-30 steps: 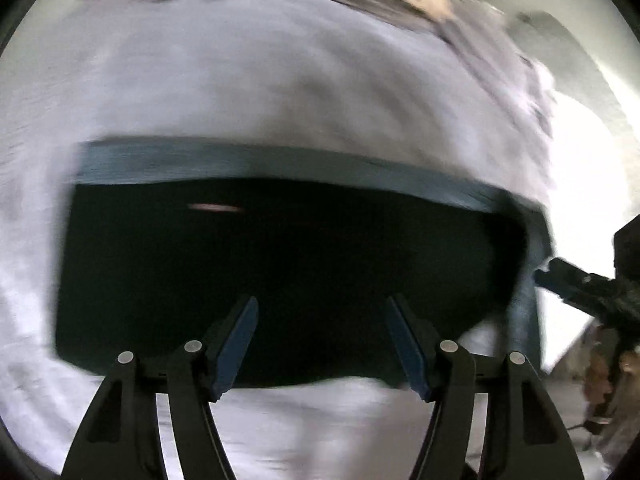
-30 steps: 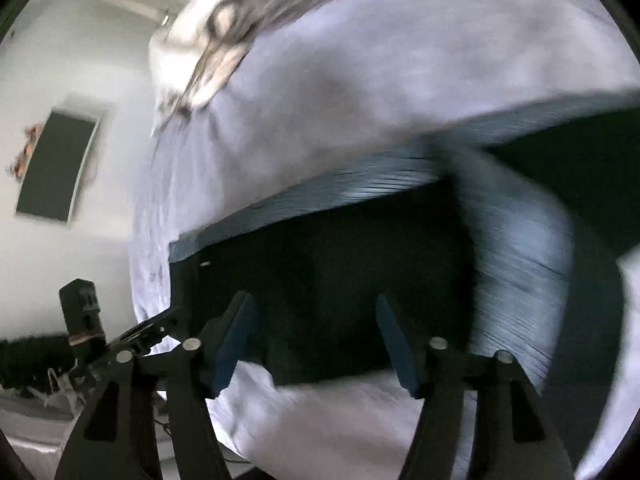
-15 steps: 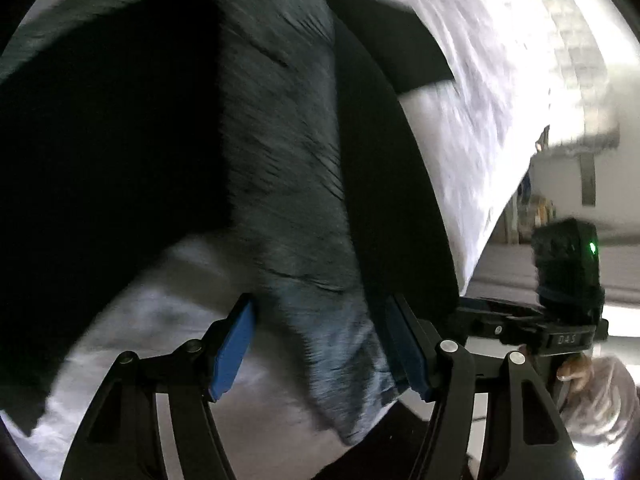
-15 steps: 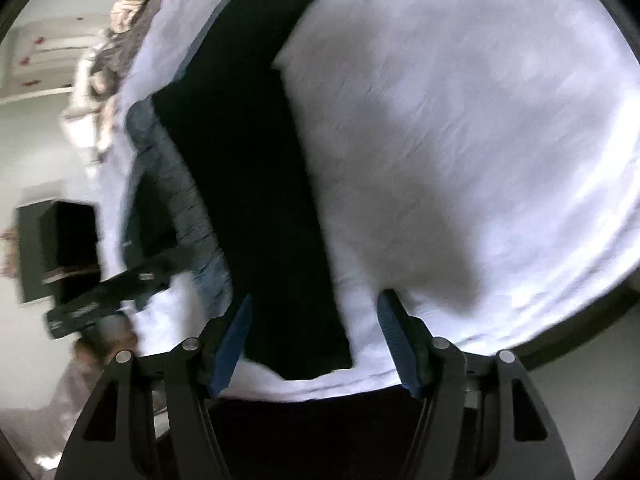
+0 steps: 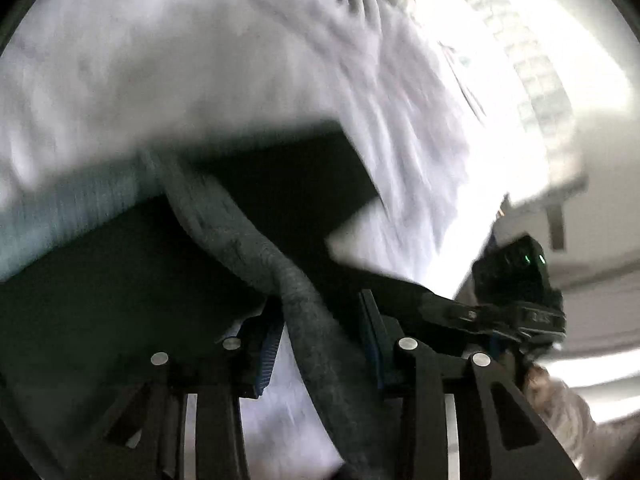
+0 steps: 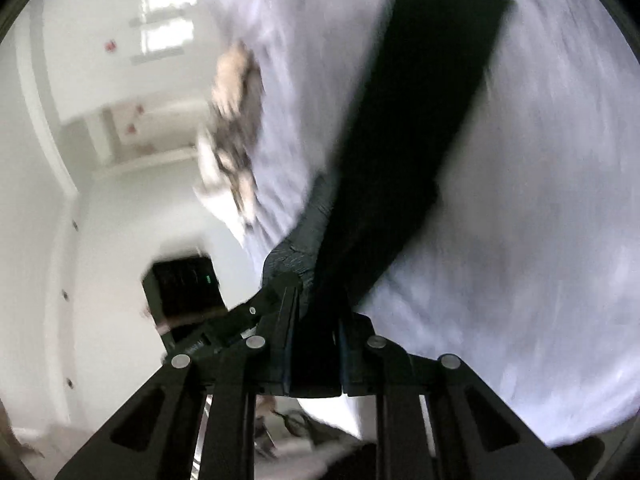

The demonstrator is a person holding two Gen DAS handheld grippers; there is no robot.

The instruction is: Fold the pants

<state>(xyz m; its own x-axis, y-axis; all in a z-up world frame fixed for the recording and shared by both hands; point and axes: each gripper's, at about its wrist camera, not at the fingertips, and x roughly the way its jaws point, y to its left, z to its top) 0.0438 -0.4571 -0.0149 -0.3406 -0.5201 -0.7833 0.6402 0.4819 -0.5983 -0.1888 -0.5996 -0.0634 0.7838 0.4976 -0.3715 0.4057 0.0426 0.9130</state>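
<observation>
Right tool (image 6: 314, 344) clamped on pants (image 6: 404, 152), left tool (image 5: 320, 336) straddling waistband (image 5: 224, 216)

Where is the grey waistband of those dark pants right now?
In the left wrist view the waistband runs diagonally down between the left gripper's fingers, over the white sheet; the right gripper pinches it too.

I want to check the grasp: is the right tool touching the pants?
Touching. In the right wrist view, the right tool is closed on the dark pants; the fabric fills the space between its fingers, with no gap visible.
</observation>
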